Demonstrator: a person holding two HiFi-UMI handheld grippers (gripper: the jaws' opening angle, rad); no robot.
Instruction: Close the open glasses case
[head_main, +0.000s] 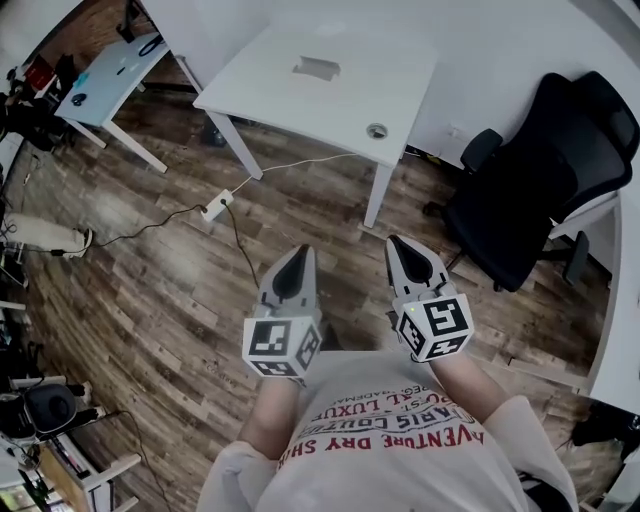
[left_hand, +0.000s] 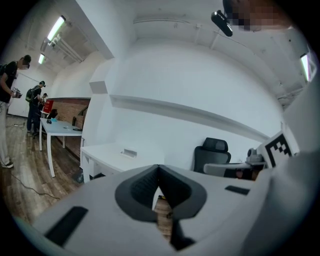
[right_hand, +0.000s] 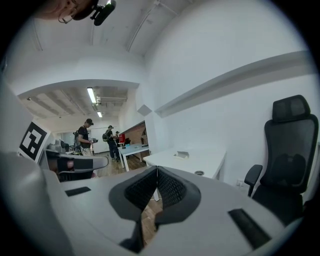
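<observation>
A small grey case-like object (head_main: 316, 68) lies on the white table (head_main: 300, 100) far ahead of me; it also shows as a small object (left_hand: 128, 153) in the left gripper view and as a small object (right_hand: 182, 154) in the right gripper view. I cannot tell from here whether it is open. My left gripper (head_main: 300, 252) and right gripper (head_main: 397, 243) are held side by side over the wood floor, well short of the table. The left gripper (left_hand: 158, 167) has its jaws pressed together with nothing between them, and so does the right gripper (right_hand: 157, 170).
A black office chair (head_main: 540, 180) stands to the right of the table. A power strip (head_main: 215, 207) with cables lies on the floor ahead at the left. A light blue table (head_main: 110, 75) is at the far left. People (left_hand: 12, 100) stand in the room's far part.
</observation>
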